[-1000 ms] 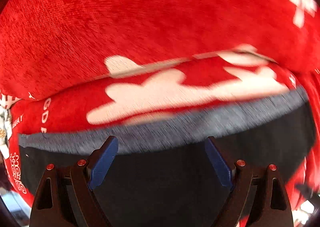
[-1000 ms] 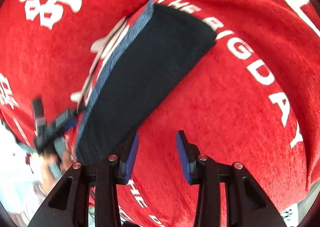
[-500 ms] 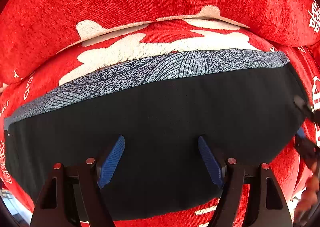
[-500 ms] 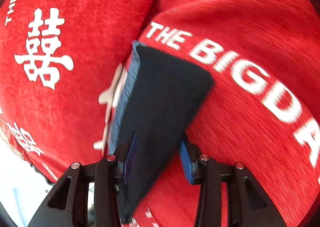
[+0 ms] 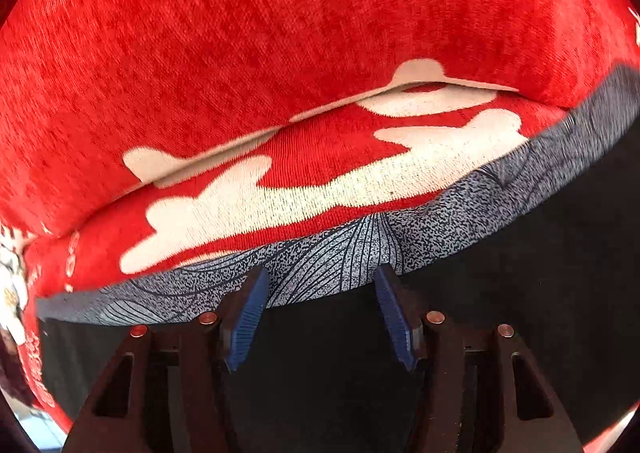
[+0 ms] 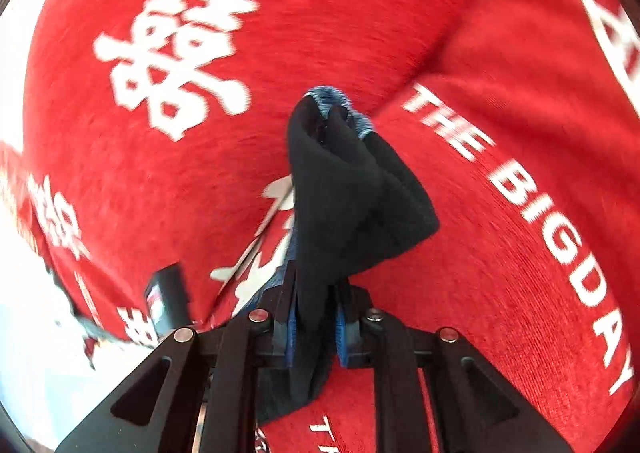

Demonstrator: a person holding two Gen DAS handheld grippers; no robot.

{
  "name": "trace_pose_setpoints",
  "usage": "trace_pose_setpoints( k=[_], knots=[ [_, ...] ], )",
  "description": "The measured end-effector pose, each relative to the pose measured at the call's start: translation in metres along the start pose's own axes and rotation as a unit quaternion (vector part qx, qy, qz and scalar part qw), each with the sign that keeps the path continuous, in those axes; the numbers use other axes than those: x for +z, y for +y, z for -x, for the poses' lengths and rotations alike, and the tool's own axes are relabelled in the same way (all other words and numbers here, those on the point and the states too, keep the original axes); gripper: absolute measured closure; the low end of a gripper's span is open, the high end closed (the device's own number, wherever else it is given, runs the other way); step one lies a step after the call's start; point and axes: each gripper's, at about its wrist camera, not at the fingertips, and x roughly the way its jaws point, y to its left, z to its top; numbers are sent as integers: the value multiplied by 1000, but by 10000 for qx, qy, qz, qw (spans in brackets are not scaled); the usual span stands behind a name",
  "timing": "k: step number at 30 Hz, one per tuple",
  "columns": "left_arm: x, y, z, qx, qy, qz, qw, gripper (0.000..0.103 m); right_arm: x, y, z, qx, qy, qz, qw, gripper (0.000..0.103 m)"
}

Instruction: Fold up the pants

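right gripper (image 6: 314,327) closing, clamped on black pants (image 6: 344,205); left gripper (image 5: 318,313) closing, pads apart over patterned waistband (image 5: 320,265); red printed cover (image 5: 280,53) beneath.

Both my feeds look bright and evenly lit. Heavy fisheye bend with dark corners. Right view is motion-smeared, blown-out white at its left edge; left view blurs only at the right.
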Motion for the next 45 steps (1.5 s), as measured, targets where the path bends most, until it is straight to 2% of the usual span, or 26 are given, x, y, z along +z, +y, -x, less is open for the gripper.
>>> trace_pose_setpoints(
  k=[4,10,12,14,16,17,18,20,22,23,29,30,32,35,36,37,39,42,43,45],
  knots=[
    [3,30,7,-571,272,477,9969,46,-2,35,5,-74,33,586,9983,88],
    [-23,94,29,-681,110,609,9958,46,-23,97,-1,-261,162,1667,9855,89],
    [-36,118,28,-666,237,601,9957,46,-30,99,-3,-221,178,1551,9875,89],
    [-52,131,30,-658,419,617,9950,46,-30,84,-8,-423,61,1093,9931,89],
    [-64,138,39,-790,428,578,9943,46,-25,50,-10,-598,-123,221,9979,89],
    [-68,139,44,-824,366,512,9946,46,-23,39,-9,-636,-188,-24,9978,88],
    [-62,124,37,-860,336,447,9947,46,-19,19,-7,-638,-272,-362,9969,85],
    [-64,117,40,-998,337,377,9937,46,-14,-3,-6,-733,-255,-662,9948,83],
    [-63,104,42,-1095,365,361,9927,46,-17,-29,-4,-791,-87,-920,9926,67],
    [-62,96,42,-1152,389,367,9919,46,-20,-37,-3,-830,-42,-1023,9913,64],
    [-42,33,28,-1278,422,263,9906,46,-49,-83,-5,-319,97,-1644,9858,63],
    [-40,25,24,-1194,417,235,9917,45,-48,-84,-11,-222,121,-1645,9860,63],
    [-39,11,19,-926,245,197,9952,36,-43,-86,-24,-27,116,-1631,9865,63],
    [-41,1,17,-729,35,115,9973,34,-25,-92,-43,301,-92,-1839,9824,64],
    [-41,1,17,-725,44,94,9973,34,-20,-93,-48,315,-31,-1913,9810,76],
    [-39,2,19,-740,116,78,9972,34,-17,-90,-50,270,22,-1880,9818,89],
    [-33,9,27,-794,134,158,9966,34,-13,-74,-45,165,58,-1555,9877,89],
    [-15,15,35,-845,-119,335,9958,34,-10,-41,-30,89,56,-887,9960,89],
    [-9,12,31,-922,-64,343,9951,34,-9,-28,-26,48,47,-658,9978,89],
    [-4,-3,13,-1088,286,165,9935,34,-9,0,-20,-108,13,-120,9999,89]
  ],
)
